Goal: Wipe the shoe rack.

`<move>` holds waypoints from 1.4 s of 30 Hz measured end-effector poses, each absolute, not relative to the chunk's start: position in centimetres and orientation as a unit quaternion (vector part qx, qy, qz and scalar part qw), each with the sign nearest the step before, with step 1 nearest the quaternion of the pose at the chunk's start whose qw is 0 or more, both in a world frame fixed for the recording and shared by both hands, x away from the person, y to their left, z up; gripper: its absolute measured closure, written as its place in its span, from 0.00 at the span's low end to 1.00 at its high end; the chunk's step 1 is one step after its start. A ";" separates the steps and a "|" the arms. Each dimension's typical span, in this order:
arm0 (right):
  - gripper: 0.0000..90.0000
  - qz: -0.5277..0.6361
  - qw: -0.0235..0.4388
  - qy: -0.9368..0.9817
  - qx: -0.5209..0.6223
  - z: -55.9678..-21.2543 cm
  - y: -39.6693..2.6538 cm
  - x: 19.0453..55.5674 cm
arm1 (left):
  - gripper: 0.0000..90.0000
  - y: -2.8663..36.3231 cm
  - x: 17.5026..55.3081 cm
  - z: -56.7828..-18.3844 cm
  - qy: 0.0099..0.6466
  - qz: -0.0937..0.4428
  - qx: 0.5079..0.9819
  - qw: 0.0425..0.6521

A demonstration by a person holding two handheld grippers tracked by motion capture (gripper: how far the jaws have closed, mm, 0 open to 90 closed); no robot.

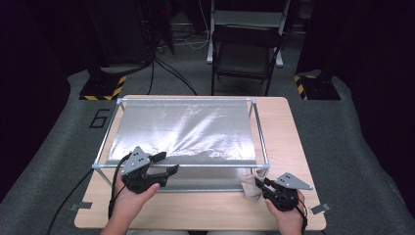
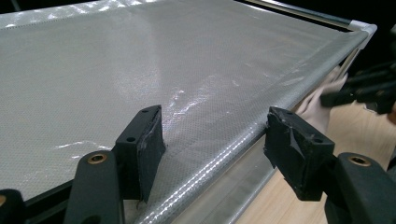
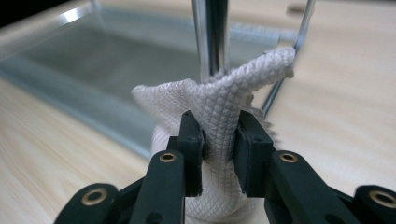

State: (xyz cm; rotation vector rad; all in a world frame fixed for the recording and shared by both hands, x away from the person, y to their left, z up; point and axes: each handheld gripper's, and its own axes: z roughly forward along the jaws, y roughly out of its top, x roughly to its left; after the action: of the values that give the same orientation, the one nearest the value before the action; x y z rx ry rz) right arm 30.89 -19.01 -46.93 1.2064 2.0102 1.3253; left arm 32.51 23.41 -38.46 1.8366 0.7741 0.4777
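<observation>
My right gripper (image 1: 261,183) is clamped on a pale waffle-textured cloth (image 3: 224,116): in the right gripper view both pads squeeze a bunched fold of it, the rest of the cloth bulging below the fingers and one corner sticking up and away past the fingertips. Just beyond those fingertips stands a shiny upright leg (image 3: 210,37) of the metal frame (image 1: 182,165), the cloth touching or nearly touching it, can't tell which. In the high view the cloth (image 1: 250,186) sits on the wooden table (image 1: 288,132) at the frame's near right corner, right at my fingertips. My left gripper (image 1: 164,164) is released, jaws spread wide with nothing pinched; in the left gripper view one finger (image 2: 140,149) lies over the silvery mesh sheet (image 2: 140,70) stretched on the frame, the other finger (image 2: 296,151) hangs outside the front rail, so the rail edge runs between them. Only readable writing: a large dark "6" (image 1: 100,118) on the grey floor mat, well off to the left of my left fingers.
</observation>
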 end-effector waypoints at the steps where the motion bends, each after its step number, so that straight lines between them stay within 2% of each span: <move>1: 0.82 0.489 0.228 0.721 0.435 -46.1 -19.1 30.6 | 0.41 23.4 32.5 -38.4 0.323 0.198 0.767 0.519; 3: 0.82 0.502 0.240 0.713 0.426 -44.7 -19.2 30.1 | 0.41 23.4 32.5 -38.4 0.322 0.198 0.767 0.518; 6: 0.83 0.501 0.247 0.714 0.421 -44.6 -19.2 30.1 | 0.41 23.4 32.5 -38.5 0.323 0.197 0.766 0.519; 15: 0.83 0.455 0.215 0.737 0.452 -50.3 -18.7 31.2 | 0.41 23.4 32.5 -38.5 0.323 0.197 0.766 0.519; 21: 0.83 0.444 0.205 0.745 0.453 -49.8 -18.8 31.4 | 0.41 23.4 32.5 -38.4 0.323 0.195 0.765 0.522; 33: 0.84 0.434 0.222 0.732 0.476 -49.6 -20.7 31.0 | 0.45 21.2 32.4 -38.2 0.311 0.174 0.771 0.527; 40: 0.84 0.434 0.230 0.723 0.485 -49.7 -22.0 30.5 | 0.44 21.5 31.6 -37.6 0.325 0.199 0.769 0.512; 42: 0.84 0.437 0.232 0.718 0.490 -49.8 -22.3 30.3 | 0.41 22.1 31.4 -37.5 0.330 0.210 0.767 0.508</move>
State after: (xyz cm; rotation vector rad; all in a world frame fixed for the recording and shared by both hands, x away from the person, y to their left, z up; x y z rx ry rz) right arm 30.34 -22.32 -49.78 1.3461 1.9736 1.2013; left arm 31.40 22.09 -37.48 1.8484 0.7955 0.5067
